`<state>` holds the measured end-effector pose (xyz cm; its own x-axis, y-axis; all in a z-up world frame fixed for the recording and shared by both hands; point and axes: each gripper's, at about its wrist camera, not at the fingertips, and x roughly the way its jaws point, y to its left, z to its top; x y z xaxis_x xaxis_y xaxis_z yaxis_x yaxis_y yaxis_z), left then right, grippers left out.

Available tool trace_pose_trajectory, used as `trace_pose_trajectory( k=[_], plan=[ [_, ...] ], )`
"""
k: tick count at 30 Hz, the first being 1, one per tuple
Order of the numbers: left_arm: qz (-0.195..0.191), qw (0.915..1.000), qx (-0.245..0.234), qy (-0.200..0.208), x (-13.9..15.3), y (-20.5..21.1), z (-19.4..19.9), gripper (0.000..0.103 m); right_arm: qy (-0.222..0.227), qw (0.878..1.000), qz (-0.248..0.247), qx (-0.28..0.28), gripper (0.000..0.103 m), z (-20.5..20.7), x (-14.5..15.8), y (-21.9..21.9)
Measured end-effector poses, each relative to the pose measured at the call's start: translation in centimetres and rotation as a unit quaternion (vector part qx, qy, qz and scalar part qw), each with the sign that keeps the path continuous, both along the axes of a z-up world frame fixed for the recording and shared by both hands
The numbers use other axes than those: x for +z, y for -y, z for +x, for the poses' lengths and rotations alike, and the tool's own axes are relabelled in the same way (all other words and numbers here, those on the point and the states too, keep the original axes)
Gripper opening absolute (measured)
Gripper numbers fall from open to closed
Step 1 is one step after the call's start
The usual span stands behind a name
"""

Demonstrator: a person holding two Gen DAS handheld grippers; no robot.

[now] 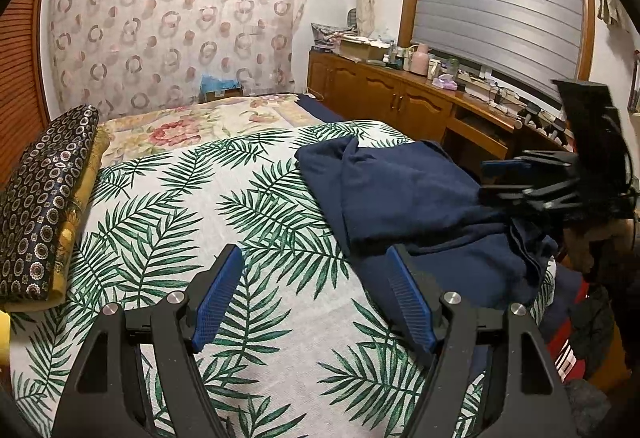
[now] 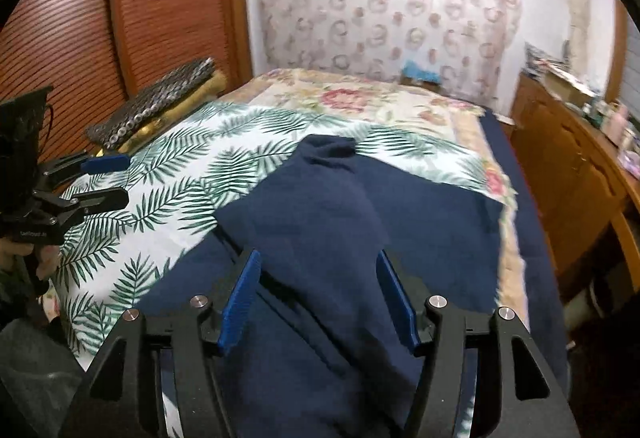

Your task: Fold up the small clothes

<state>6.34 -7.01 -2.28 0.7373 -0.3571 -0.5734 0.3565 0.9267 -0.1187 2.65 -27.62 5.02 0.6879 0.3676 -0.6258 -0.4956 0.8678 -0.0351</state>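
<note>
From the left wrist, the left gripper (image 1: 314, 292) hangs wide open and holds nothing — the navy blue garment (image 1: 416, 193) lies rumpled on the palm-leaf sheet (image 1: 192, 205), just to its right.

From the right wrist, the right gripper (image 2: 318, 298) gapes over the soft, floppy cloth, gripping nothing — I think an edge or corner is best to pinch.

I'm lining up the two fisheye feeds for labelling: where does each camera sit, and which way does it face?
Left wrist: behind the open left gripper, facing up the palm-leaf bedspread toward the patterned curtain; the right gripper shows at the right edge.
Right wrist: behind the open right gripper, directly over the navy garment, facing the same curtain; the left gripper and a hand show at left.
Shared: garment, bedspread, curtain, wooden cabinets.
</note>
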Motion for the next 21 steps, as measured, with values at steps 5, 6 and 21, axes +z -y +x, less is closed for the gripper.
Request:
trace_pose_trajectory(
  k=[5,6,21],
  plan=[
    [-0.002,1.0,0.007,0.0,-0.1,-0.5,0.0,0.075,-0.018,0.999,-0.016,0.042,0.062,2.2,-0.6,-2.6],
    [-0.002,1.0,0.008,0.0,-0.1,-0.6,0.0,0.075,-0.022,0.998,-0.02,0.049,0.062,2.7,-0.6,-3.0],
    [-0.005,0.9999,0.011,-0.008,-0.7,-1.3,0.2,0.075,-0.077,0.99,-0.07,0.09,0.052,7.5,-4.3,-7.2]
  ],
)
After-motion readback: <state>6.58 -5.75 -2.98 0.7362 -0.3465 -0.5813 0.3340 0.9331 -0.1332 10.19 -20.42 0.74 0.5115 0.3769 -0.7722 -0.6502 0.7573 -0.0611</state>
